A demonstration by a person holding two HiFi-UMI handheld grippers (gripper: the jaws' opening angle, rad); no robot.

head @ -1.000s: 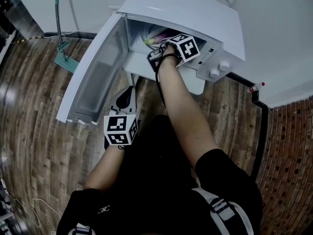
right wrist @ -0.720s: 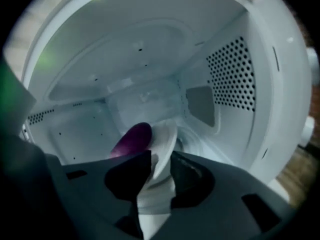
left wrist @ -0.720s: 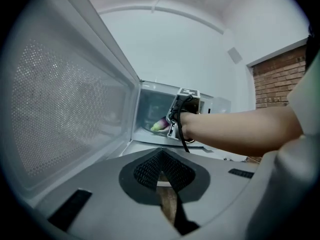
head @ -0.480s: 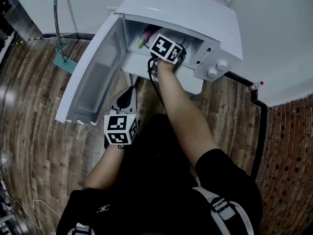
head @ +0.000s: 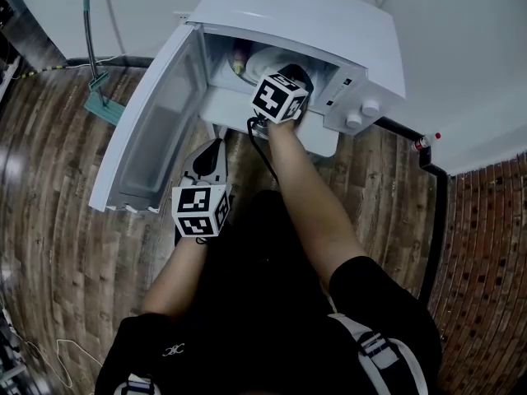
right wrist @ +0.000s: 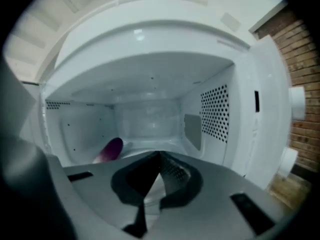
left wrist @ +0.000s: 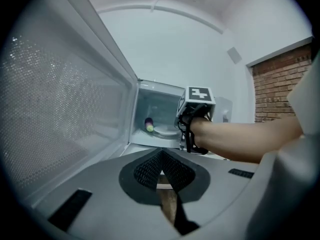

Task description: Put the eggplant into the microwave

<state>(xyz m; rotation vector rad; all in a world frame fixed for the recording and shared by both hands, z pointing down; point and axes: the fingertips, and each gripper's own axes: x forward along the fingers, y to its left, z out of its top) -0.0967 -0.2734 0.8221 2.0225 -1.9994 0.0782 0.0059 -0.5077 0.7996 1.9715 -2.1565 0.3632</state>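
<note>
**Eggplant in, hand to clear the opening**

The eggplant lies inside the microwave, at the left of the cavity by the edge of the plate. Whether it rests on the plate I cannot tell. No gripper touches it.

The right gripper is at the cavity's mouth, jaws together with nothing between them. The left gripper hangs lower, near the open door, jaws likewise closed and empty.

The placing looks done. The next move, I judge, is to bring the right hand out of the opening. If the door is then to be swung shut, that arm must be out of its path first.

Count: one eggplant, one microwave, one door, one plate, two knobs, two grippers
</note>
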